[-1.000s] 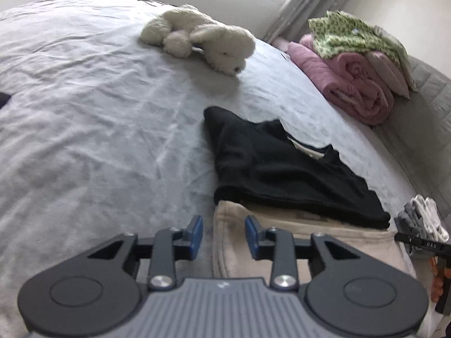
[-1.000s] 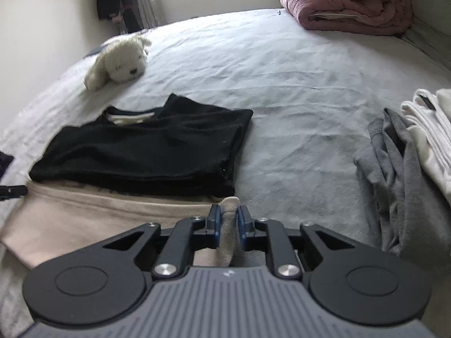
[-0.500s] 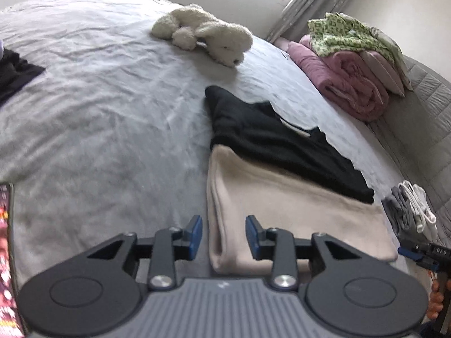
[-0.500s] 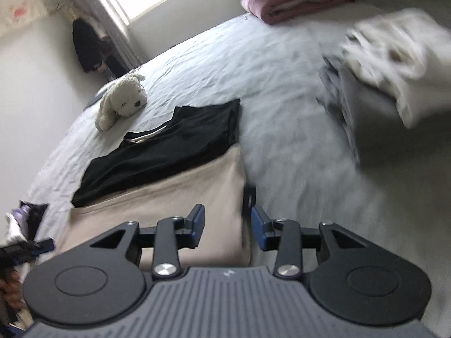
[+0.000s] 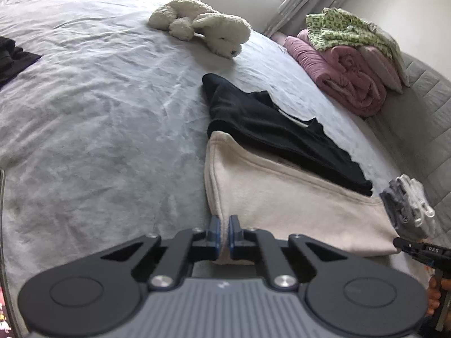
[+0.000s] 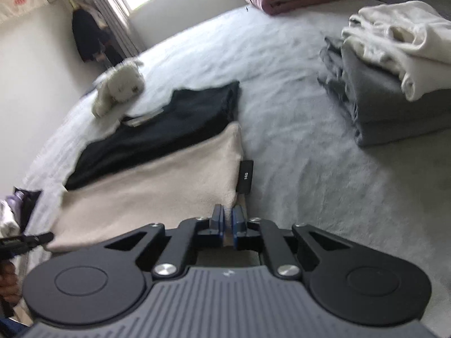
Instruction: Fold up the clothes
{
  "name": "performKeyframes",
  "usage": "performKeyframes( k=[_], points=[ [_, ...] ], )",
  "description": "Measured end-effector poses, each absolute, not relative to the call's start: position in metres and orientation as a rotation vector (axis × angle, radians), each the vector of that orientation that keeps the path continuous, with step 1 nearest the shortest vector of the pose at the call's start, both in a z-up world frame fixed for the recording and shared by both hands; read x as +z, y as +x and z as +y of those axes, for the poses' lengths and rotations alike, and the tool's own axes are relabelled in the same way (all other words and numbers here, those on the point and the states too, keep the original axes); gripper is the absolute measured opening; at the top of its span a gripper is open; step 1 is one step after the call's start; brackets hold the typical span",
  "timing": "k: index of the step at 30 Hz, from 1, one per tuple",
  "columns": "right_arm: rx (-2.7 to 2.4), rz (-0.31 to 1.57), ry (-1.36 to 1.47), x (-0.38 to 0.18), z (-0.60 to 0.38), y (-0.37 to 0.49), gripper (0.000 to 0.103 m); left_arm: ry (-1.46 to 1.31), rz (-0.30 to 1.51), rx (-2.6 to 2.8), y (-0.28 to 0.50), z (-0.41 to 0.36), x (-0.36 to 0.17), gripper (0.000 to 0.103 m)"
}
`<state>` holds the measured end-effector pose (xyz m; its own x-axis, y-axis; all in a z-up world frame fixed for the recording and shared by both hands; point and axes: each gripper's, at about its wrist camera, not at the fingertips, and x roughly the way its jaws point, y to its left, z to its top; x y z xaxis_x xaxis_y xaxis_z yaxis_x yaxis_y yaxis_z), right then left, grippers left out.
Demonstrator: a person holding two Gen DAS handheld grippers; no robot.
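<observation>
We have the beige garment [image 5: 296, 205] lying flat on the grey bedspread [image 5: 98, 126] as a broad folded panel, its near edge toward us and its far edge tucked partly under the black garment [image 5: 270, 129], which overlaps it on the far side

The left gripper [image 5: 222, 235] has its jaws drawn nearly together on the near left corner of the beige garment; a strip of beige cloth shows between the blue pads, so we judge it pinched. The right gripper [image 6: 229, 225] is likewise closed down at the near right corner, where beige cloth and what looks like a tan card with a black tag [image 6: 244, 177] sit at the jaws; blur leaves us unsure which of these is caught

Handling notes:
- The beige cloth looks thick, soft and fleecy. We expect it to be limp, to sag between two held corners, and to be light enough for a corner pinch to carry
- The nap should give good friction, so slipping from the pads seems unlikely; the greater risk is catching only the top layer of a multi-layer fold
- We would take hold at the corners or along the hemmed side edge, deep enough to include every layer
- The overlapping black garment may drag along if the beige panel is lifted or slid

Near the far right, a grey and white stack [image 6: 394, 90] lies already folded. A plush toy [image 5: 205, 28] rests at the far side
</observation>
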<state>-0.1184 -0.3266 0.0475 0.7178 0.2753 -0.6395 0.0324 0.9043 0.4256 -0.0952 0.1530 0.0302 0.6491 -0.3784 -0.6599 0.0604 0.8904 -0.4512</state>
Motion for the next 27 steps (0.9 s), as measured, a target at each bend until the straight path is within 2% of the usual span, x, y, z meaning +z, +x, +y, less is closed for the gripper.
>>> performKeyframes(
  k=[10,15,19,20,21,22,23,27],
  points=[
    [0.173,0.733,0.454,0.059,-0.336,-0.135,0.006,-0.401,0.821,-0.273,-0.112,0.160,0.037,0.005],
    [0.142,0.807,0.410,0.047,-0.332,-0.121,0.007,-0.346,0.829,-0.259,-0.107,0.158,0.029,0.006],
    [0.161,0.823,0.405,0.046,-0.333,-0.120,0.015,-0.278,0.836,-0.244,-0.105,0.154,0.031,0.024],
    [0.169,0.802,0.418,0.050,-0.337,-0.121,0.017,-0.279,0.819,-0.248,-0.105,0.156,0.035,0.031],
    [0.175,0.780,0.424,0.054,-0.341,-0.122,0.020,-0.284,0.808,-0.244,-0.100,0.158,0.038,0.034],
    [0.171,0.764,0.428,0.057,-0.344,-0.119,0.030,-0.290,0.797,-0.240,-0.094,0.159,0.040,0.039],
    [0.164,0.749,0.432,0.059,-0.347,-0.114,0.034,-0.295,0.786,-0.236,-0.088,0.160,0.042,0.040],
    [0.170,0.744,0.346,0.065,-0.334,-0.077,0.034,-0.317,0.743,-0.220,-0.064,0.163,0.051,0.040]
  ],
)
